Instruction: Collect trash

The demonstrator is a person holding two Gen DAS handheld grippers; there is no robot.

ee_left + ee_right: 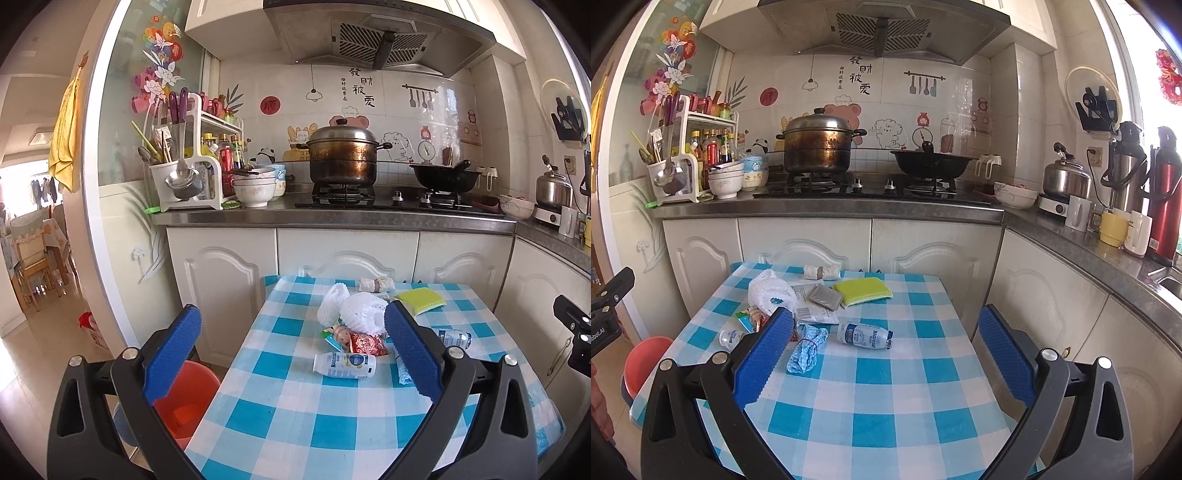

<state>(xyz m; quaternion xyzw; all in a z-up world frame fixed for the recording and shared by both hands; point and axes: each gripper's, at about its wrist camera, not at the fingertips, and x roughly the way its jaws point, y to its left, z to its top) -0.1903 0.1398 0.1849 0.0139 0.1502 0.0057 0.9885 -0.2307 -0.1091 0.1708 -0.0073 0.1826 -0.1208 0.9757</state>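
Trash lies on a blue-and-white checked table [295,417] [894,406]: a white foam net [354,306] [768,291], a red snack wrapper [365,343], two small white bottles [345,364] [862,335], a crumpled blue cloth [807,349], a grey pad [824,296] and paper [816,314]. An orange bin [184,395] [642,360] stands on the floor left of the table. My left gripper [291,354] is open and empty above the table's near left. My right gripper [886,354] is open and empty above the table's near side.
A yellow-green sponge [421,300] [862,291] and a rolled white bundle [376,284] [822,272] lie at the table's far end. White cabinets [347,254] and a counter with a stove, steel pot [343,155] and black wok [931,162] stand behind. A doorway opens at left.
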